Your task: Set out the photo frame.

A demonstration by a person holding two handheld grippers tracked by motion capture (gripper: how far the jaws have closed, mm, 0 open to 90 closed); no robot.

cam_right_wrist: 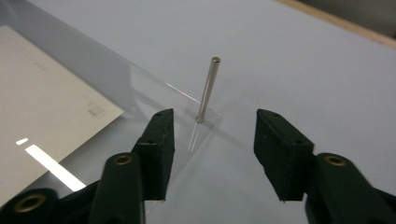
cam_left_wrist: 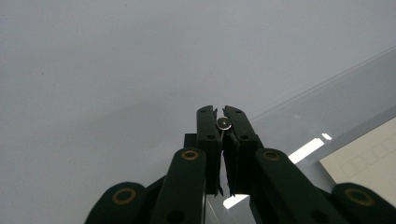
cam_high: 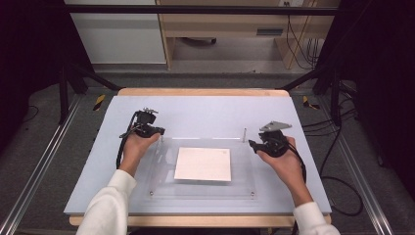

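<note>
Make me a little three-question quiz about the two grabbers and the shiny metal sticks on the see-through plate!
1. True or false: the right gripper has its jaws wide open around the upright metal pin without touching it.
2. What is the left gripper pinching? A) the white sheet B) a small metal pin C) a cable
3. Fill in: the white sheet lies under the clear ______ plate.

Key: 1 true. 2 B, its round end shows between the closed jaws. 3 acrylic (see-through plastic).
</note>
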